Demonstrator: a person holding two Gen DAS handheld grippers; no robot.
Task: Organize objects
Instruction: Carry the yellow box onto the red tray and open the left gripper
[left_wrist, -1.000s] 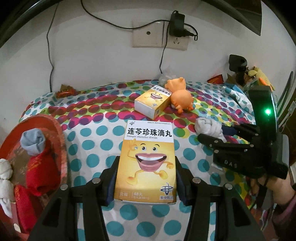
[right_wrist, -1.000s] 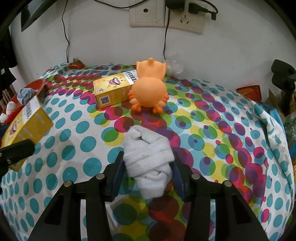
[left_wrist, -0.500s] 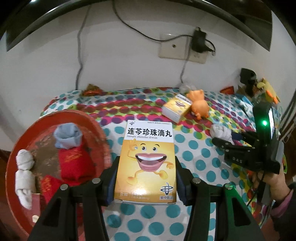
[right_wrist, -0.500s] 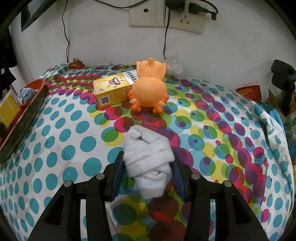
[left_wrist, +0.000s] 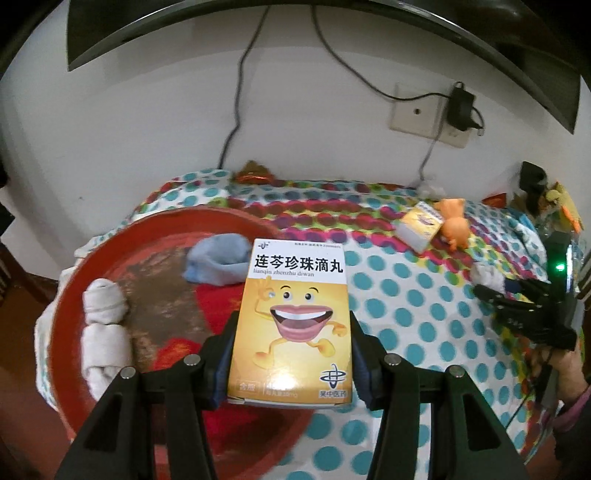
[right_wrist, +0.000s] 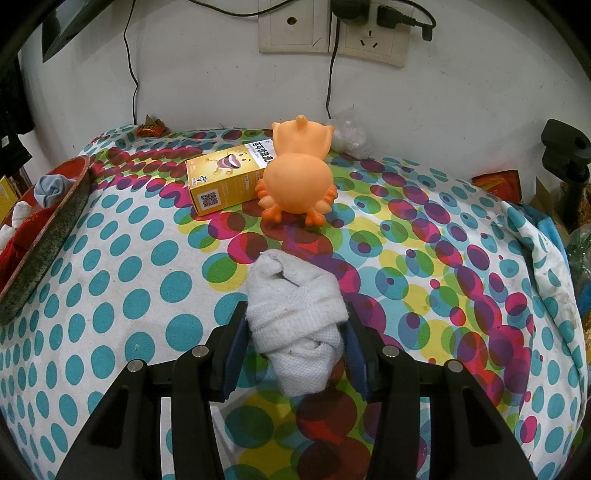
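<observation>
Left edge of counter, under a dotted cloth: red tray holding a white rolled sock, a grey-blue sock and red cloth pieces. Left hand-held gripper angled downward above the tray's right part, pads pinching a yellow medicine box by its two long sides; box upright between the pads, printed face to the camera, clear of the tray. Back of counter, near the wall: second yellow box lying flat, touching an orange toy figure on its right. Centre front: right hand-held gripper tilted downward, pads pressed on a white sock roll from both sides; whether the roll rests on the cloth cannot be told. Far right in the left wrist view: hand at the counter's right edge, gripping that same right tool from below.
</observation>
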